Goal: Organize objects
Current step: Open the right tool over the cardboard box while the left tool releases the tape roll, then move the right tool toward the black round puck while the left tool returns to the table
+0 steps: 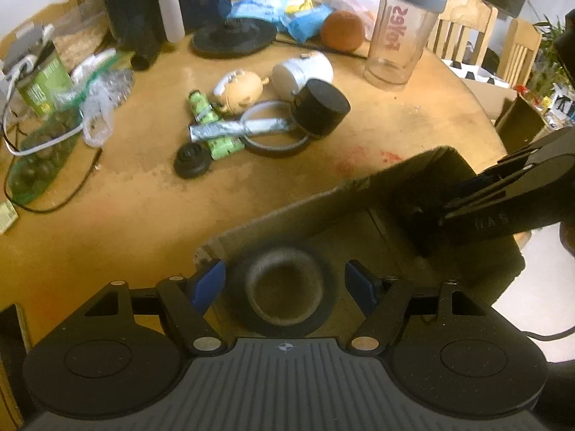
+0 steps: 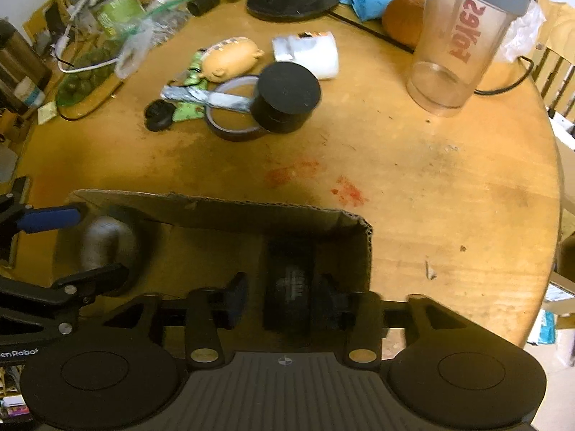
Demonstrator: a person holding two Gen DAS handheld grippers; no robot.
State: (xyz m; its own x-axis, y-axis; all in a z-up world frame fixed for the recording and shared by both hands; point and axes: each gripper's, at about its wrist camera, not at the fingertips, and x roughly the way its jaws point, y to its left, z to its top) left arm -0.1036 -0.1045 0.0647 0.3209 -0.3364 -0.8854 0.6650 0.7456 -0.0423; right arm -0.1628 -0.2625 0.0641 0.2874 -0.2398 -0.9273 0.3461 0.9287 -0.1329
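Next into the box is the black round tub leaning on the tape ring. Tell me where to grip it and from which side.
Take the black tub across its curved side wall, coming from above and the near side. It sits tilted on the tape ring, its flat lid facing up toward the camera, so a claw should probably straddle the wall under the lid rim. The white jar crowds its far side.

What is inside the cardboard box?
Inside the cardboard box lie a black tape roll and a black wheel-like object. The grippers cover parts of the box floor, so anything else there is hidden.
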